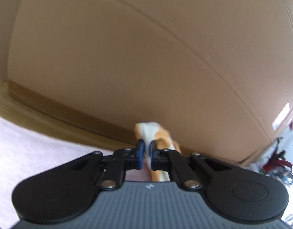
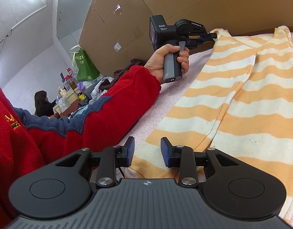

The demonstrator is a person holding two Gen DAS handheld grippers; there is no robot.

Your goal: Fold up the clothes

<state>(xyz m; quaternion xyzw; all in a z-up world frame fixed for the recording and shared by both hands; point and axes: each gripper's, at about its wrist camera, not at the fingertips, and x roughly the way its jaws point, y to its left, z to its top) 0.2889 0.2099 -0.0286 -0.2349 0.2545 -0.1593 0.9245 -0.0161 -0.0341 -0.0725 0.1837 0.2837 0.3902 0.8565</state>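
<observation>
An orange-and-white striped garment (image 2: 241,99) lies spread flat on a pink towel (image 2: 158,112). My left gripper (image 1: 146,151) is shut on a far corner of the striped garment (image 1: 154,131) and holds it bunched between the blue pads. In the right wrist view the left gripper (image 2: 213,35) shows held in a hand, pinching the garment's far corner. My right gripper (image 2: 147,148) is open, its blue pads on either side of the garment's near edge, not touching it.
A large cardboard wall (image 1: 146,57) stands just behind the table edge (image 1: 51,118). The person's red sleeve (image 2: 108,103) reaches across at the left. Background clutter and a seated person (image 2: 43,103) are far left.
</observation>
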